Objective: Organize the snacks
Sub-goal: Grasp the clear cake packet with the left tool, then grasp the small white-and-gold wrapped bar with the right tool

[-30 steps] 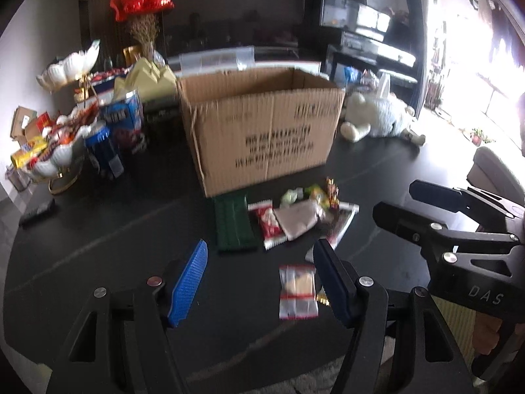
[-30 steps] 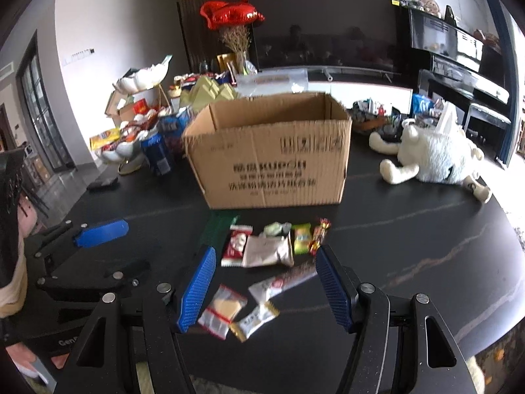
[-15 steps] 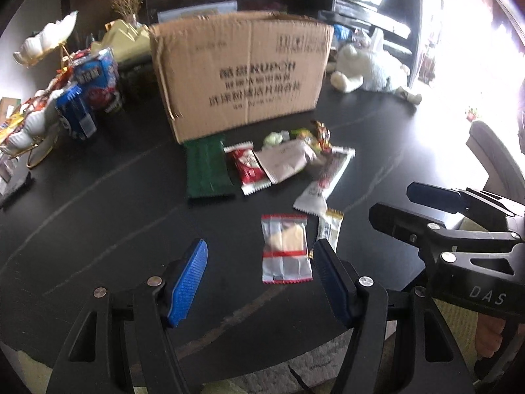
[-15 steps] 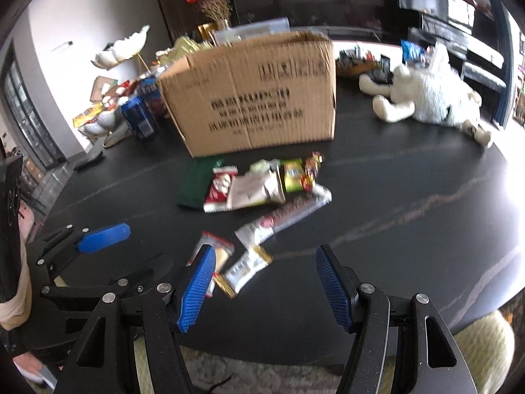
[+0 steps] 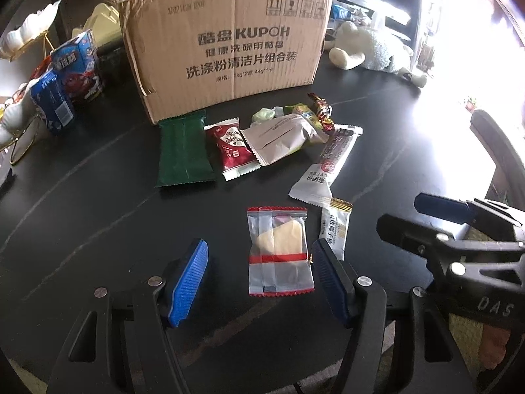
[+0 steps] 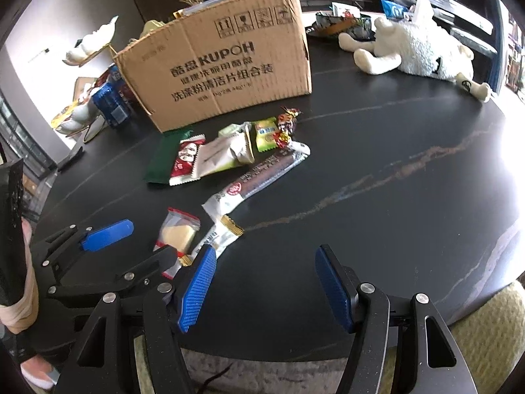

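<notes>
Several snack packets lie on the black table in front of an open cardboard box (image 5: 226,46). My left gripper (image 5: 259,279) is open, low over the table, with a clear red-edged cracker packet (image 5: 279,249) lying between its blue fingers, closer to the right one. A small white-gold sachet (image 5: 334,226) lies just right of it, with a long white bar (image 5: 331,161) beyond. A green pack (image 5: 183,151), a red pack (image 5: 233,147) and a beige pack (image 5: 279,138) lie near the box. My right gripper (image 6: 265,285) is open and empty over bare table near the front edge.
Blue snack boxes (image 5: 65,82) and a white shell-shaped stand (image 5: 19,111) stand left of the box. A white plush toy (image 6: 416,49) lies at the back right. The table's front edge runs close under both grippers. The left gripper (image 6: 105,246) shows in the right wrist view.
Both grippers have tilted down and moved forward toward the snacks. The cracker packet now lies between the left gripper's fingers. Both stay open.
</notes>
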`<state>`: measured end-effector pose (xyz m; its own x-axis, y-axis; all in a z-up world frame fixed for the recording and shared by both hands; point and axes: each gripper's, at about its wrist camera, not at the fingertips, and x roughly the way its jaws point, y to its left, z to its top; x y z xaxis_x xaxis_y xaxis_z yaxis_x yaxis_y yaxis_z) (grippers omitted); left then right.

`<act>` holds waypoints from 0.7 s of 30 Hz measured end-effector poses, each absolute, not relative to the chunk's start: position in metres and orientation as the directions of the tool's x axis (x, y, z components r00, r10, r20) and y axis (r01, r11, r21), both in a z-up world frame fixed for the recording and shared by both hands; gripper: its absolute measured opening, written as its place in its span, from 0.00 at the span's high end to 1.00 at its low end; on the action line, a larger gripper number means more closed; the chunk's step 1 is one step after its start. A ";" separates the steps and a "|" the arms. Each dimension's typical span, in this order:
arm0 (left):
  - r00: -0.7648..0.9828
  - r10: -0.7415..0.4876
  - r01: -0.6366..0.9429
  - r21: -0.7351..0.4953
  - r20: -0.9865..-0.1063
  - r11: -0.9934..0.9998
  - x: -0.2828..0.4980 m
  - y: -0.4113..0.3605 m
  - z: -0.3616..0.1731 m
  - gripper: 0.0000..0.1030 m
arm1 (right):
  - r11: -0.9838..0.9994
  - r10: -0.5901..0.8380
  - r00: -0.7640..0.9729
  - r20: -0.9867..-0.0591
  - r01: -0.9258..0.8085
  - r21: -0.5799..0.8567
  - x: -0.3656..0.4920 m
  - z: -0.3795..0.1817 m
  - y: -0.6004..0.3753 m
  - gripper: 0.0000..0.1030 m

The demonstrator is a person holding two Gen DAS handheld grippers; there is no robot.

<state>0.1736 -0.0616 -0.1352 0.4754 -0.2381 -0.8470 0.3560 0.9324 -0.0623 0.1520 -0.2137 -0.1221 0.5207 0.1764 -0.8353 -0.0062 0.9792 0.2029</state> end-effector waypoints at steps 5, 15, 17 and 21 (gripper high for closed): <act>0.469 -0.236 0.352 -0.065 -0.851 0.934 0.179 -0.064 -0.141 0.40 | 0.979 0.178 0.507 -0.843 -0.006 0.203 0.154 -0.128 -0.213 0.38; 0.473 -0.241 0.367 -0.059 -0.848 0.928 0.179 -0.069 -0.145 0.55 | 0.977 0.186 0.503 -0.844 -0.004 0.212 0.155 -0.131 -0.213 0.38; 0.475 -0.246 0.372 -0.060 -0.845 0.926 0.178 -0.069 -0.145 0.62 | 0.977 0.189 0.502 -0.844 -0.008 0.214 0.155 -0.132 -0.212 0.38; 0.476 -0.264 0.375 -0.078 -0.839 0.924 0.177 -0.065 -0.145 0.65 | 0.977 0.191 0.500 -0.845 -0.014 0.212 0.157 -0.132 -0.206 0.39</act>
<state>0.1772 -0.0652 -0.1447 0.4755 -0.2637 -0.8393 0.3746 0.9239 -0.0781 0.1567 -0.2058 -0.1324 0.4998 0.1908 -0.8448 -0.0139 0.9771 0.2124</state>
